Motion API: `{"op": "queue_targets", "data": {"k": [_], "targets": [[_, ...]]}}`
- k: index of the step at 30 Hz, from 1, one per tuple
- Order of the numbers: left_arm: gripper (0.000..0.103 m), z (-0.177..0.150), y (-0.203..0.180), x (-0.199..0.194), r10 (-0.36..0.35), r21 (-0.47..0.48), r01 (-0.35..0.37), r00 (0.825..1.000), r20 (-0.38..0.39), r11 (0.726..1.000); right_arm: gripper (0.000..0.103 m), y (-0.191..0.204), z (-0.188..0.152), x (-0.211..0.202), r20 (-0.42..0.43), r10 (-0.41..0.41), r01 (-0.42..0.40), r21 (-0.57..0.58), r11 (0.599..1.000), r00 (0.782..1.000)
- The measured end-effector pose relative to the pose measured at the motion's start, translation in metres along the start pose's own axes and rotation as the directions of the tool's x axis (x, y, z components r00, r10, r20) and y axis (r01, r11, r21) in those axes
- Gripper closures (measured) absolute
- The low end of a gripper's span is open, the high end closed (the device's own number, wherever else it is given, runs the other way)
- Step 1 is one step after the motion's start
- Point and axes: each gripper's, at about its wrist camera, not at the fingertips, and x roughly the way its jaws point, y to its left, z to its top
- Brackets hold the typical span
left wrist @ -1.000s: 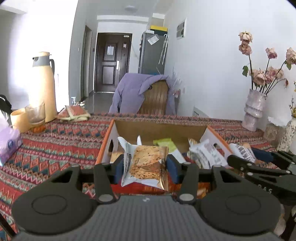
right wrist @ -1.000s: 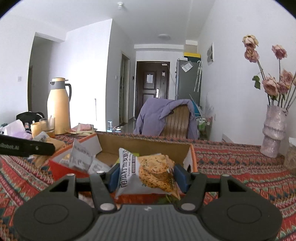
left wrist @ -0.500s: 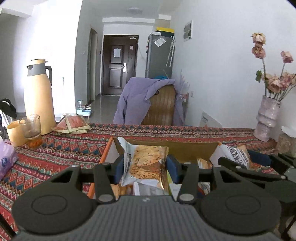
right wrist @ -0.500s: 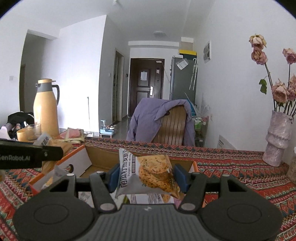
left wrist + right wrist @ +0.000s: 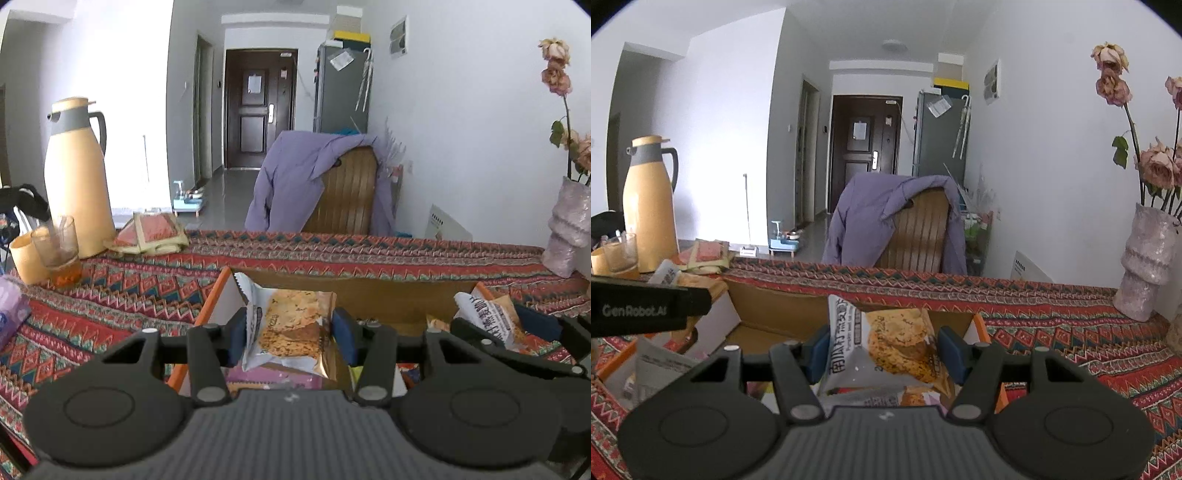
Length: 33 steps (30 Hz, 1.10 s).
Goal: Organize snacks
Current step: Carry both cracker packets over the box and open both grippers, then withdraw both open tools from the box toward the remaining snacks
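Bright daylight is filling a white-walled room, and a table draped in a red patterned cloth (image 5: 332, 254) is stretching across both views. On it, an open cardboard box (image 5: 354, 295) with orange edges is sitting right in front of the cameras.

From the left wrist view, the left gripper (image 5: 290, 334) is grasping a snack packet (image 5: 291, 325), its blue pads pressing on both sides. That packet is white along its crimped left edge, with a picture of golden-brown, grainy biscuits covering the rest. It is standing upright above the near left part of the box, over other wrappers lying inside. At about three o'clock in this view, the right gripper (image 5: 513, 328) is showing as a dark arm with another packet (image 5: 487, 314).

From the right wrist view, the right gripper (image 5: 882, 350) is clenching that second packet (image 5: 886, 347): grey-white with dark printed characters down its left side, and a photo of round oat-like biscuits on orange at its right. It is hanging over the right end of the box (image 5: 783, 299), slightly tilted. At nine o'clock, the left gripper's black body (image 5: 646, 310) is reaching in over the box's left end.

A yellow jug (image 5: 77, 177) is standing at ten o'clock, a vase (image 5: 1148, 266) at three o'clock, and a chair (image 5: 343, 192) draped with a purple jacket (image 5: 291, 177) is waiting behind the table.
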Motion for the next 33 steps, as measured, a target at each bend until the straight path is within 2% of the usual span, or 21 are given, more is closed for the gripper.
{"op": "queue_targets", "data": {"k": [2,4,5,6,7,9,20,33], "targets": [[0.052,-0.003,0.001,0.001,0.004,0.002,-0.004,1.0,0.002,1.0,0.04,-0.001,-0.002,0.001,-0.007,0.002,-0.002,0.003,1.0,1.0],[0.035,-0.004,0.005,0.001,-0.001,-0.007,0.001,1.0,0.005,1.0,0.036,-0.005,-0.002,0.001,-0.017,0.011,-0.011,0.015,1.0,1.0],[0.029,-0.004,0.006,-0.001,0.0,-0.013,0.0,1.0,0.015,1.0,0.031,-0.006,-0.003,0.0,-0.02,0.019,-0.018,0.022,1.0,1.0],[0.018,-0.005,0.006,-0.004,0.005,-0.016,-0.004,1.0,0.026,1.0,0.022,-0.007,-0.004,-0.001,-0.024,0.023,-0.022,0.029,0.999,0.999],[0.01,-0.006,0.008,-0.006,0.007,-0.021,-0.006,0.999,0.038,1.0,0.017,-0.008,-0.005,-0.002,-0.022,0.025,-0.024,0.033,0.999,0.999],[0.0,-0.007,0.011,-0.012,0.009,-0.042,-0.007,0.998,0.059,0.999,0.0,-0.009,-0.007,-0.005,-0.017,0.03,-0.029,0.034,0.999,0.999],[0.0,-0.013,0.027,-0.022,0.011,-0.087,-0.006,0.999,0.054,0.996,0.0,-0.015,-0.015,-0.02,-0.024,0.022,-0.021,0.045,0.999,0.999],[0.0,-0.021,0.04,-0.068,-0.04,-0.102,0.053,0.991,0.128,0.993,0.0,-0.017,-0.021,-0.066,0.039,0.044,-0.046,0.037,0.998,0.998]]}}
